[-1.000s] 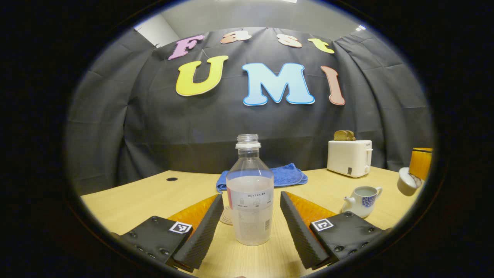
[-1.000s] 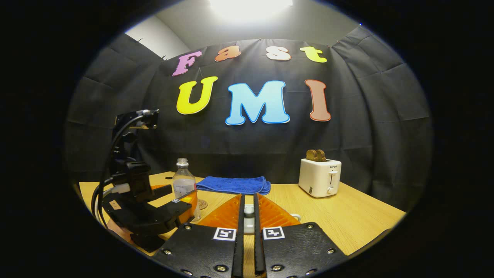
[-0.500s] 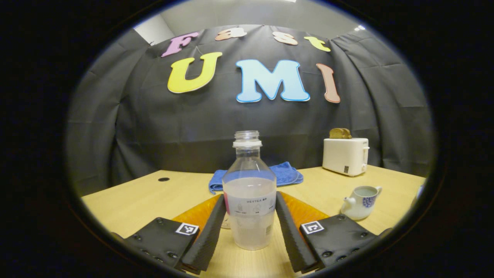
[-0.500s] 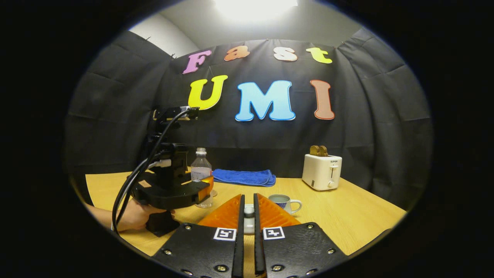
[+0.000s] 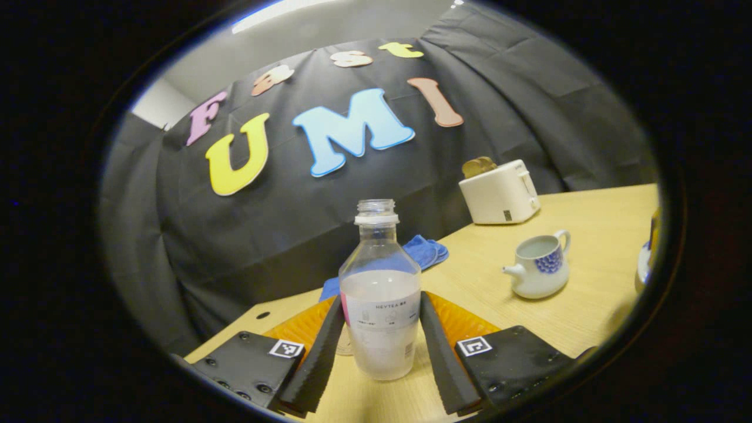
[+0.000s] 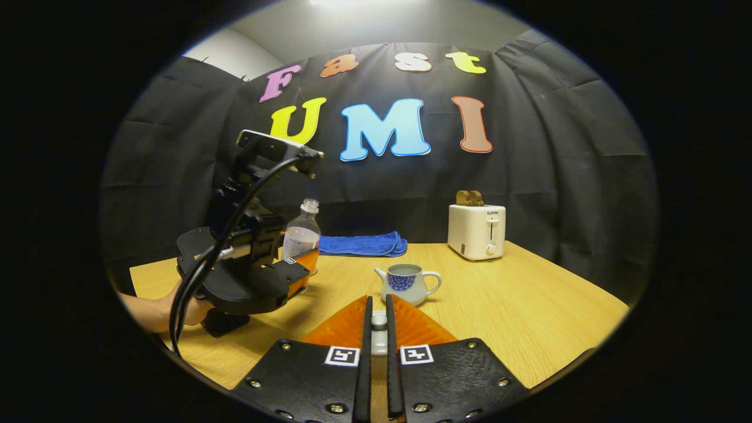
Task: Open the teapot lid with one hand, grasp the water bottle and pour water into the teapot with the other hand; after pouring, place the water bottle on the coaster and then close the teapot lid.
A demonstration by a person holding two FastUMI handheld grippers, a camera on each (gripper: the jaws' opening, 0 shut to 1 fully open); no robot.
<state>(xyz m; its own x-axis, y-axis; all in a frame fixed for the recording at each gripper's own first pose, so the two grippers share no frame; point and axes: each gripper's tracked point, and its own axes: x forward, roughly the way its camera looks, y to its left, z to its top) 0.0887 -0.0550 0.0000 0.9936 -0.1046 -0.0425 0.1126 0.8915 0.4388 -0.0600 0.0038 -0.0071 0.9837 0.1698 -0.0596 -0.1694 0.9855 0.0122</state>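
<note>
Since a second ago the left gripper (image 5: 380, 346) has closed its fingers from wide apart onto the water bottle (image 5: 380, 305) and tipped the whole view, so the surface (image 5: 587, 282) now slopes up to the right; the right gripper (image 6: 376, 376) has drawn back and up, and the teapot (image 6: 407, 282) now stands in full sight beyond its tips.

Both left fingers press the bottle's labelled lower body, one on each side; the bottle is uncapped, about half full, its long axis running straight up between the fingers in the left gripper view; whether its base has left the surface I cannot tell. In the right gripper view the same left gripper (image 6: 296, 271) shows at the left, held by a hand (image 6: 191, 308), with the bottle near the blue cloth (image 6: 361, 244).

The right fingers are clenched on a small pale knob, by my reading the teapot lid (image 6: 379, 329); the pot's mouth is open and uncovered.

What the pour turns on: from the bottle, the teapot (image 5: 537, 271) lies to the right and somewhat farther, well apart, spout pointing left toward the bottle, handle away; so the bottle has to travel right and tilt its neck rightward over that open mouth; a white toaster (image 5: 499, 191) stands at the far right.
</note>
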